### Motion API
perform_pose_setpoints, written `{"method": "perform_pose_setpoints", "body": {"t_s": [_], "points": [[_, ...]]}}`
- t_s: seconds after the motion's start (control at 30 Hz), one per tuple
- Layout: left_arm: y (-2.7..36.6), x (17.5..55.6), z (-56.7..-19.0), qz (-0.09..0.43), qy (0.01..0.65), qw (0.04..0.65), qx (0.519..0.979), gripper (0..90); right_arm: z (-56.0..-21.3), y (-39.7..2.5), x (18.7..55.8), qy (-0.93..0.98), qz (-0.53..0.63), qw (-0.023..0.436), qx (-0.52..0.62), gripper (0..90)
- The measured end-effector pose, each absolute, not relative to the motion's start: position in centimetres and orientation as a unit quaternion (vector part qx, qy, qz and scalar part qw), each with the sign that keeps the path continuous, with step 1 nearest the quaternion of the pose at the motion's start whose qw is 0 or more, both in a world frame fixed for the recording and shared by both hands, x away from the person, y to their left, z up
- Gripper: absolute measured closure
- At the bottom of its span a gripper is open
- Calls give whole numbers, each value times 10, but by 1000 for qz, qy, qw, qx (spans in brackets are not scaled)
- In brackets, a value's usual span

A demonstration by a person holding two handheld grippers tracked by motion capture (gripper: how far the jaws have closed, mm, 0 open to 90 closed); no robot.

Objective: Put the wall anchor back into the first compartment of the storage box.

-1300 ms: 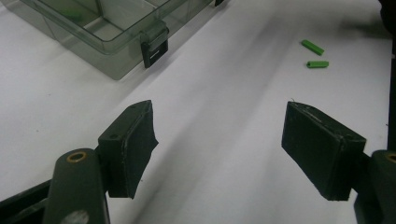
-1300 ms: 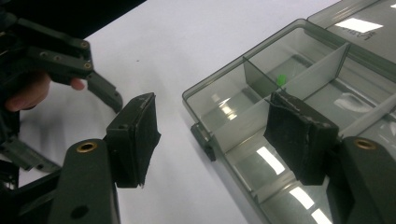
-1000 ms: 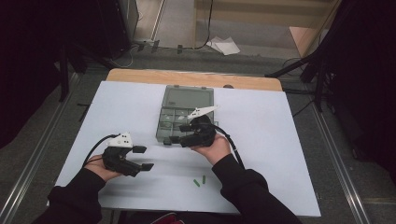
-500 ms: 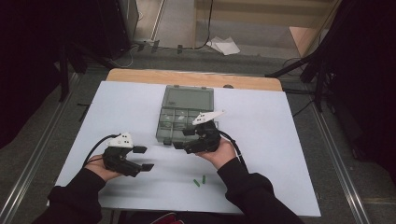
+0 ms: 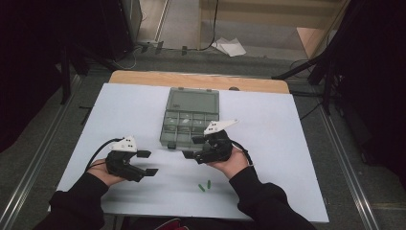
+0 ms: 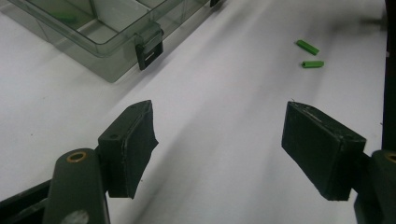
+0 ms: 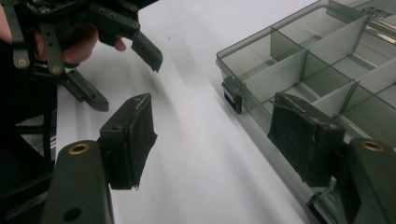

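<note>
Where the white sheet (image 5: 268, 124) covers the table, a clear compartment box (image 5: 190, 117) lies open at centre, lid folded back on the far side, its latches (image 6: 149, 45) on the near wall.

Right gripper (image 5: 194, 147): held in the person's right hand (image 5: 233, 163), just beside the box's near right corner, jaws spread wide with nothing between them. In the right gripper view one jaw overlaps the box's near wall, the other stands over bare sheet; whether either touches the box cannot be told.

Left gripper (image 5: 148, 163): held in the left hand (image 5: 103, 175), low over the sheet near the box's near left corner but apart from it. Jaws wide, empty.

Green pegs (image 5: 205, 185), two: small, lying loose on the sheet just apart from each other, near the right hand's wrist, between the two forearms and well clear of the box. In the left gripper view both lie beyond the jaws.

Box compartments: dividers show plainly; contents too faint to tell.
</note>
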State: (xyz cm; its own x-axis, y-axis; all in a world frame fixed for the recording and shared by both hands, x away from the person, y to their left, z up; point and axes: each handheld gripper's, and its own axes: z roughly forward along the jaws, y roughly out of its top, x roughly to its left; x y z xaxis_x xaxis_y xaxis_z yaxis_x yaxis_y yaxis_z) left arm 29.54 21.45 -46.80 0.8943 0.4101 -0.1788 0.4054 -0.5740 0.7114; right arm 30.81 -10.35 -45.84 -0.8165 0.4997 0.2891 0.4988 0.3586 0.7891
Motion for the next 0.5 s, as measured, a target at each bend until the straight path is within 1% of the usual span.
{"method": "perform_pose_setpoints", "body": {"t_s": [0.5], "points": [[214,296,-468,4,232,401,886,250,-465,-110,295,827,471,-5,306,312]]}}
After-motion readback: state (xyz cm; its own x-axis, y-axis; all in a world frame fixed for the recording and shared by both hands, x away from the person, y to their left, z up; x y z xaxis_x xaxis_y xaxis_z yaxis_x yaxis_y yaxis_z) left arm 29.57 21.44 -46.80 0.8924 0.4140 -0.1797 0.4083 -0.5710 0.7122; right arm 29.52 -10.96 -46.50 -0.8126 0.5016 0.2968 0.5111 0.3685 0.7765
